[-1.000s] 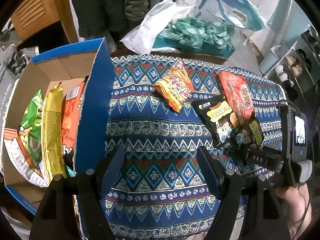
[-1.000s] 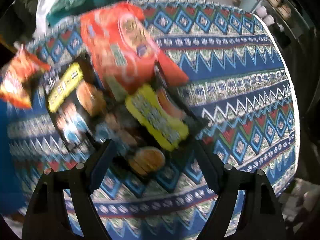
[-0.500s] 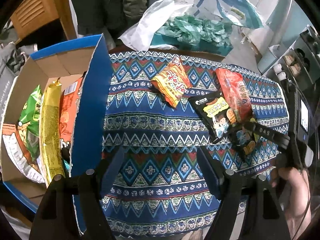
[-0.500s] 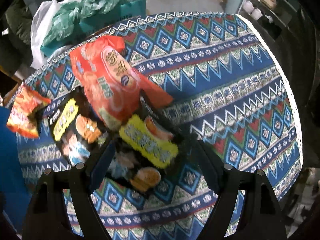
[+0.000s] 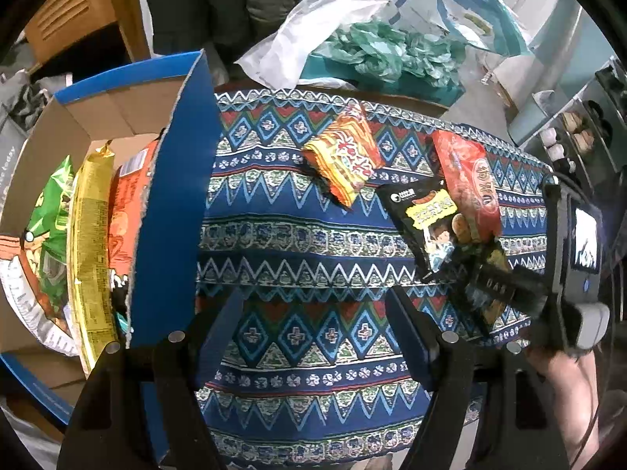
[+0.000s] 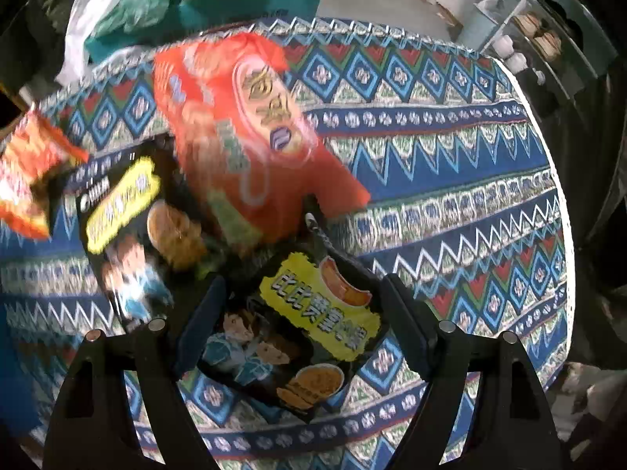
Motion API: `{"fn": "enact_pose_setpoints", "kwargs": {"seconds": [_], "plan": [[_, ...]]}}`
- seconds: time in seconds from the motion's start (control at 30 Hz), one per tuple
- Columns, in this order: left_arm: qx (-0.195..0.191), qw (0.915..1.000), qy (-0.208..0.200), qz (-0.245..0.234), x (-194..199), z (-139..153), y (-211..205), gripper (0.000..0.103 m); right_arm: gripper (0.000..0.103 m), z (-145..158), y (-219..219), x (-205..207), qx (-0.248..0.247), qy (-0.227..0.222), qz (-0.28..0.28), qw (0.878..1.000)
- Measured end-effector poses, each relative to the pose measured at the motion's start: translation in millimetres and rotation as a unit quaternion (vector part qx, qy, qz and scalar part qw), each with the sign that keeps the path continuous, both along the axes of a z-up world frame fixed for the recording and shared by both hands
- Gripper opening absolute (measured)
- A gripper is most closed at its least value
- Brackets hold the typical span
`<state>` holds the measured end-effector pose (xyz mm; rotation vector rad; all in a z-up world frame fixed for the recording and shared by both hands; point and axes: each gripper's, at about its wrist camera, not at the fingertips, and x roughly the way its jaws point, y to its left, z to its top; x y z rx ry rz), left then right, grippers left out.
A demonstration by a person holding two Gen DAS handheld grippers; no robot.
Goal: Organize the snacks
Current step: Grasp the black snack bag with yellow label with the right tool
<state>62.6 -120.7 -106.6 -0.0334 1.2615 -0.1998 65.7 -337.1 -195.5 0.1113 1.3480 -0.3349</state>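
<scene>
Roughly halfway, as a judgement from how things lie. Nearest in the right wrist view, the right tongs (image 6: 301, 325) stand open around the near black packet (image 6: 301, 337), one finger on each side of it; whether the pads already touch it I cannot tell, and it lies flat on the counter (image 6: 450, 196), so it does not look lifted. Its far corner tucks under the red packet (image 6: 250, 133), which overlaps a second black packet (image 6: 129, 211) to the left, so lifting the near one may drag its neighbours. Further left, apart from that pile, lies the orange packet (image 6: 31, 180). In the left wrist view, the left tongs (image 5: 313, 321) hang open over bare cloth with nothing between the fingers. To their left stands the box (image 5: 168, 203), already holding a green bag (image 5: 51, 211), a yellow bag (image 5: 92, 235) and an orange bag (image 5: 125, 211) upright side by side, with at least one more packet at its near end. So several snacks are packed and four are left on the counter. Beyond the far edge sit plastic bags (image 5: 376, 51), not part of the job as far as I can judge.
</scene>
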Motion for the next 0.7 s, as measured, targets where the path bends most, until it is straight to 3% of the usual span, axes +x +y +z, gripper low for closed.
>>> {"fn": "enact_pose_setpoints", "kwargs": {"seconds": [0.17, 0.3, 0.5, 0.7], "plan": [[0.001, 0.9999, -0.005, -0.010, -4, 4, -6, 0.076, 0.080, 2, 5, -26, -0.010, 0.017, 0.011, 1.000], [-0.001, 0.9999, -0.002, -0.011, -7, 4, -6, 0.076, 0.080, 12, 5, -44, 0.009, 0.010, 0.000, 1.000], [-0.005, 0.9999, 0.000, -0.010, -12, 5, -6, 0.076, 0.081, 9, -25, -56, 0.075, -0.007, -0.066, 0.995], [-0.003, 0.9999, 0.004, -0.010, -15, 3, -6, 0.076, 0.082, 4, -43, -51, 0.079, -0.020, -0.094, 0.992]]}}
